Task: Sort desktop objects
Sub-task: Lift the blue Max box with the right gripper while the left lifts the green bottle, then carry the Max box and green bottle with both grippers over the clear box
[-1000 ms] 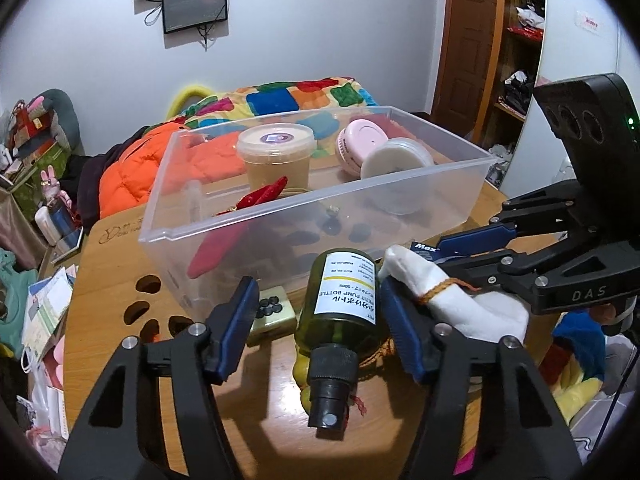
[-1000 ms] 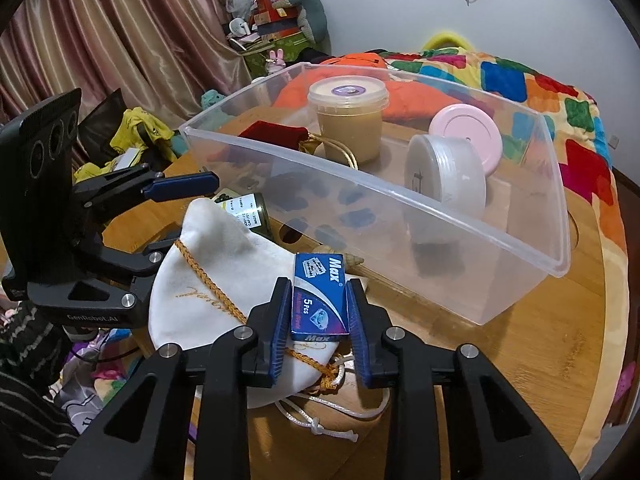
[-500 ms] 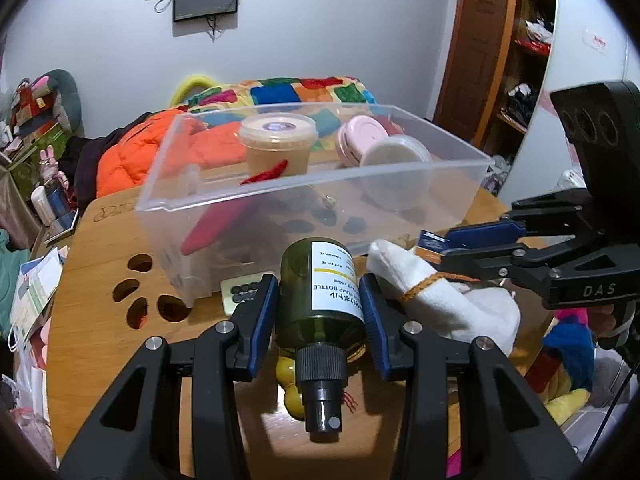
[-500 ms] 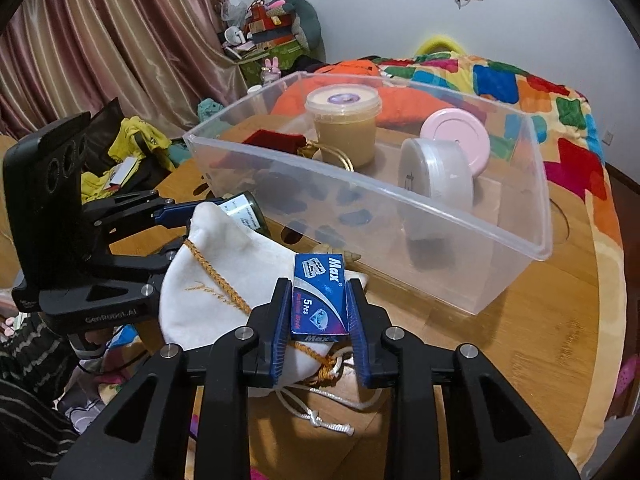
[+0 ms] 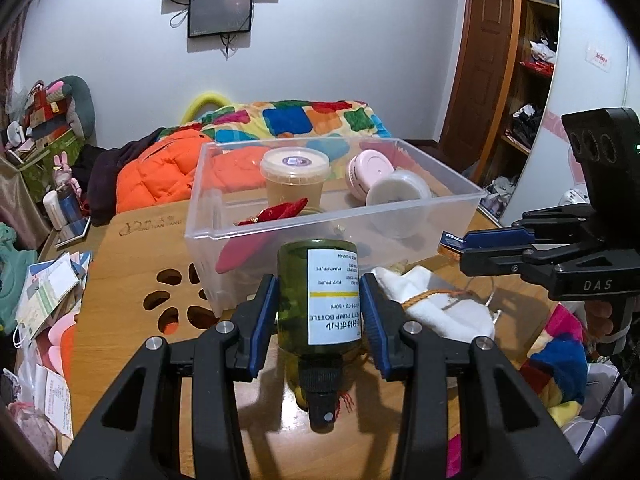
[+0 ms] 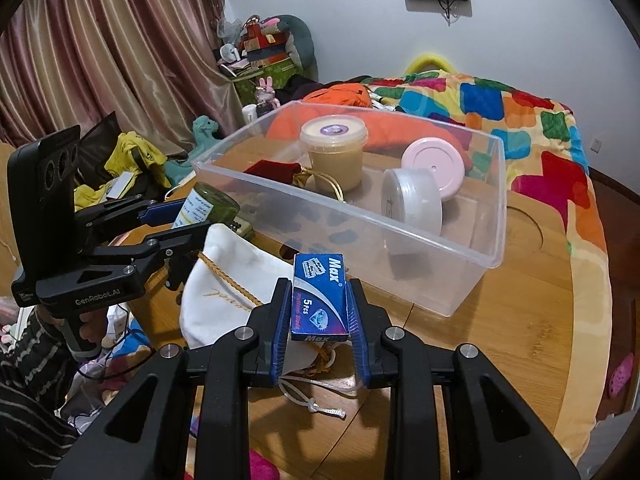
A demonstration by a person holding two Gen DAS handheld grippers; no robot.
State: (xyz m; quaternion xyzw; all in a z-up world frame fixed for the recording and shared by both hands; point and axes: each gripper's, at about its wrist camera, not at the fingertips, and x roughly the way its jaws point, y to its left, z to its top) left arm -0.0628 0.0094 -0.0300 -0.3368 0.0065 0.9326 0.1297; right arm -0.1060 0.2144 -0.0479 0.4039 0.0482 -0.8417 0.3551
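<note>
Now both tongs tilt downward: left tongs (image 5: 319,312) pinching the green bottle (image 5: 318,300), right tongs (image 6: 319,308) pinching the blue box (image 6: 319,298).

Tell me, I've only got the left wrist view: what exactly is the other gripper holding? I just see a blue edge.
Observer: The right gripper is shut on a small blue box printed "Max" and "5 Pcs".
Operator: Is that box clear of the clear bin yet?
Observer: In the right wrist view it sits in front of the bin's near wall, outside it, above the white drawstring pouch.
Operator: And my green bottle, does it look gripped from there?
Observer: Yes, the left gripper has the green bottle between its blue pads, its base end sticking out beyond them.
</note>
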